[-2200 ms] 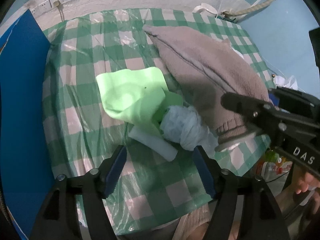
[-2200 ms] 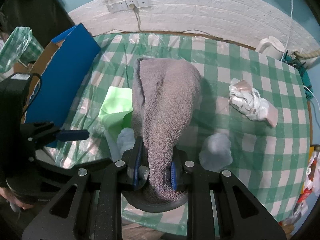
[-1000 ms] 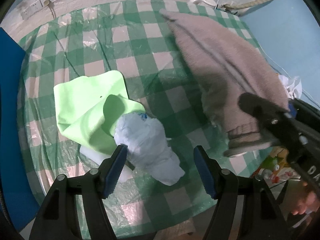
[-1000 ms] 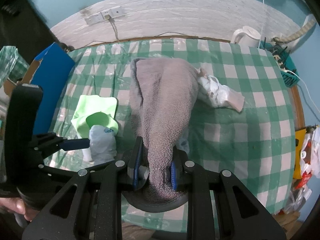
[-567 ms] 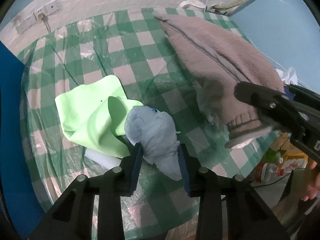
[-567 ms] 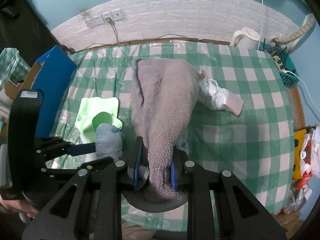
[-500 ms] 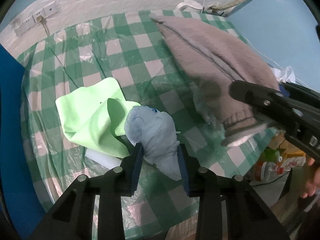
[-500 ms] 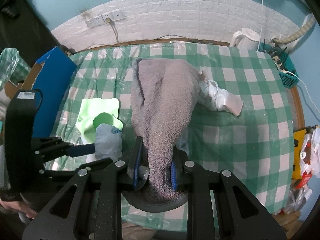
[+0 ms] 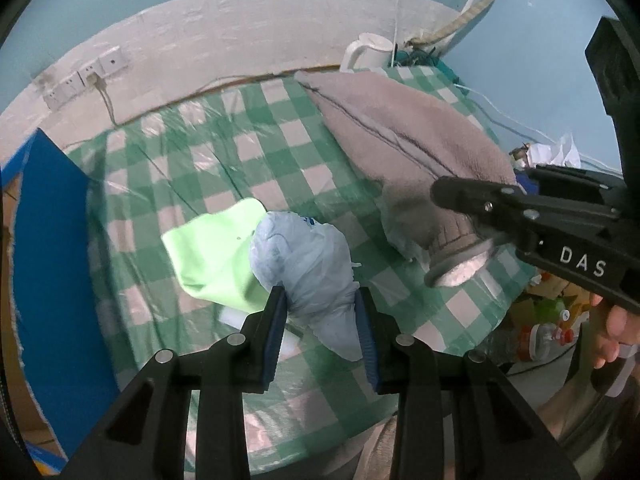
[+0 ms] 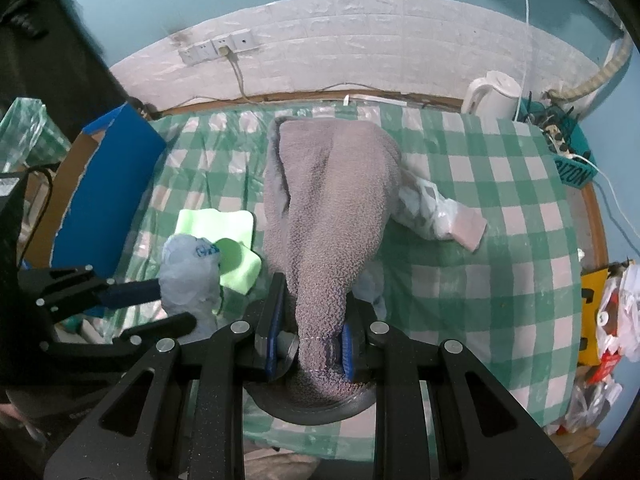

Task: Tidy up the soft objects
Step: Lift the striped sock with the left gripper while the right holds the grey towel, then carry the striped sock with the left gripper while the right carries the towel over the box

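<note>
A crumpled pale blue bag (image 9: 308,264) is clamped between the blue pads (image 9: 275,334) of the left gripper (image 9: 322,334). The jaws have lately been closing, and the bag is now squeezed between them, its lower tip hanging past the right pad. In the right wrist view the bag is seen raised off the table (image 10: 500,292), with blue print on its top. Just behind it lies a light green cloth (image 9: 212,260), partly folded over itself on the green-and-white checked covering. A white block (image 9: 236,314) shows under the near edge of the cloth.

The right gripper (image 10: 310,340) is closed on the narrow end of a grey towel (image 10: 332,200). The towel is pinched between its blue pads (image 10: 347,346) and spreads out wide toward the far edge of the table, where its broad end rests on the covering. In the left wrist view the same towel is seen stretched from the right gripper's fingers to the back of the table.

A white crumpled wrapper (image 10: 444,212) lies just right of the towel, touching its edge. A blue board (image 10: 108,192) stands at the left edge of the table. A white kettle (image 10: 494,94) is seen at the far right corner, near the wall, and wall sockets (image 10: 218,50) are mounted above the table. Part of a hand (image 9: 614,328) is visible on the right gripper's handle.
</note>
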